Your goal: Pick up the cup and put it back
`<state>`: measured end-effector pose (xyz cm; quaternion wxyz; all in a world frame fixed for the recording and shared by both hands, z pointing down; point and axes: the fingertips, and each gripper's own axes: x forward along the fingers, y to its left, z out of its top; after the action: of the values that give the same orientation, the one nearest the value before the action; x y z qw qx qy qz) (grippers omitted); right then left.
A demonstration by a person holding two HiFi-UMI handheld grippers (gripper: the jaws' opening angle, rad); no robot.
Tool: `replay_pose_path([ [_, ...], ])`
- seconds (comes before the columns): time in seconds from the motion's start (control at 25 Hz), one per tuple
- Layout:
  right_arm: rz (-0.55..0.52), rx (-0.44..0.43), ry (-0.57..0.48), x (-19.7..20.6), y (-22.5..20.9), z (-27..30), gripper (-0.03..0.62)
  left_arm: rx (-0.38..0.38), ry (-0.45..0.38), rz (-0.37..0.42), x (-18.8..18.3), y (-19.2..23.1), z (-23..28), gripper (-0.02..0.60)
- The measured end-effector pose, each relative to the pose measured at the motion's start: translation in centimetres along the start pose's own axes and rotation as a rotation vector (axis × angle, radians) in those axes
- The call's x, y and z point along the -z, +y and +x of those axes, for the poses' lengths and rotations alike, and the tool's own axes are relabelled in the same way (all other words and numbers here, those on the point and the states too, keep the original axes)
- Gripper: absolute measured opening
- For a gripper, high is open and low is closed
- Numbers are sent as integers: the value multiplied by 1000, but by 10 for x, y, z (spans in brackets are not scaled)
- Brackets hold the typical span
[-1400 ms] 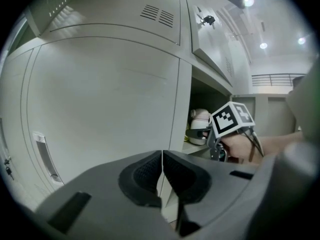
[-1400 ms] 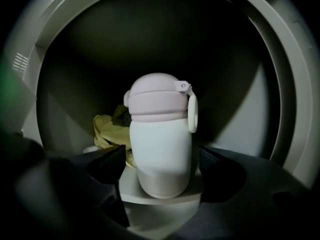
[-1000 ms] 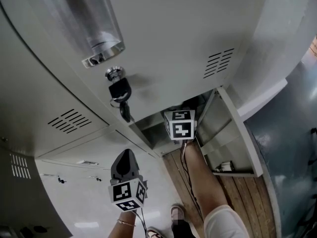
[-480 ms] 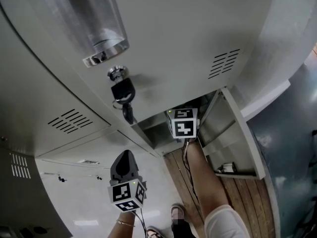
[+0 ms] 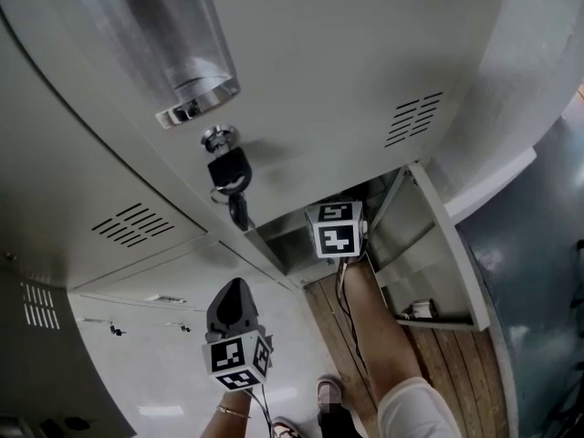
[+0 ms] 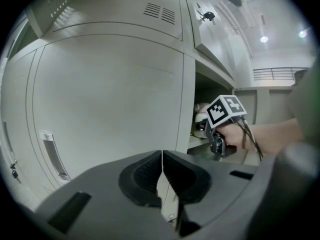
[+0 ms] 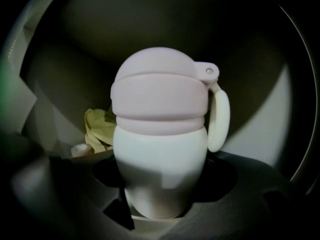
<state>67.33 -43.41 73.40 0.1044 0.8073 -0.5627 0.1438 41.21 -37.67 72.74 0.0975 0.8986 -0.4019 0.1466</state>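
Note:
The cup (image 7: 160, 154) has a white body, a pale pink lid and a loop handle on its right. It stands upright inside a dark locker compartment, filling the right gripper view. My right gripper (image 7: 162, 184) has its jaws closing around the cup's lower body, and the dark pads lie against both sides. In the head view only its marker cube (image 5: 336, 229) shows, at the mouth of the open compartment. My left gripper (image 5: 233, 288) hangs lower left, shut and empty, its pads (image 6: 150, 176) meeting. From the left gripper view the cup (image 6: 201, 115) peeks out behind the right gripper's cube.
The open locker door (image 5: 429, 245) stands to the right of my right arm. A key (image 5: 228, 176) hangs in the lock of the door above. A yellow-green cloth (image 7: 97, 126) and a small white cap (image 7: 79, 149) lie behind the cup. Wooden floor (image 5: 456, 363) lies below.
The head view has drifted slightly; the right gripper's cube stays at the compartment mouth and the left gripper has hardly moved.

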Motion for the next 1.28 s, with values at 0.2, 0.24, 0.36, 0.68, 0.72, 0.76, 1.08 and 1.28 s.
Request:
replay_pose_path([
  [0.2, -2, 0, 7, -1, 0, 0, 348, -7, 4, 1, 1, 2, -3, 11],
  [0.24, 0, 0, 7, 0, 0, 0, 348, -6, 5, 4, 1, 2, -4, 11],
  [0.36, 3, -4, 10, 0, 0, -1, 347, -3, 1, 10, -2, 2, -5, 11],
  [0.68, -22, -12, -23, -4, 4, -18, 345, -1, -9, 4, -9, 0, -15, 11],
  [0.72, -26, -13, -25, -5, 5, -21, 345, -3, -11, 1, -10, 0, -16, 11],
  [0.76, -27, -13, -25, -6, 5, -25, 345, -4, -13, -4, -10, 0, -17, 11],
  [1.08, -21, -9, -1, -3, 4, -59, 345, 3, -25, -33, -18, -8, -33, 11],
  [1.28, -32, -32, 9, -1, 17, -90, 345, 15, -26, -36, -25, -15, -48, 11],
])
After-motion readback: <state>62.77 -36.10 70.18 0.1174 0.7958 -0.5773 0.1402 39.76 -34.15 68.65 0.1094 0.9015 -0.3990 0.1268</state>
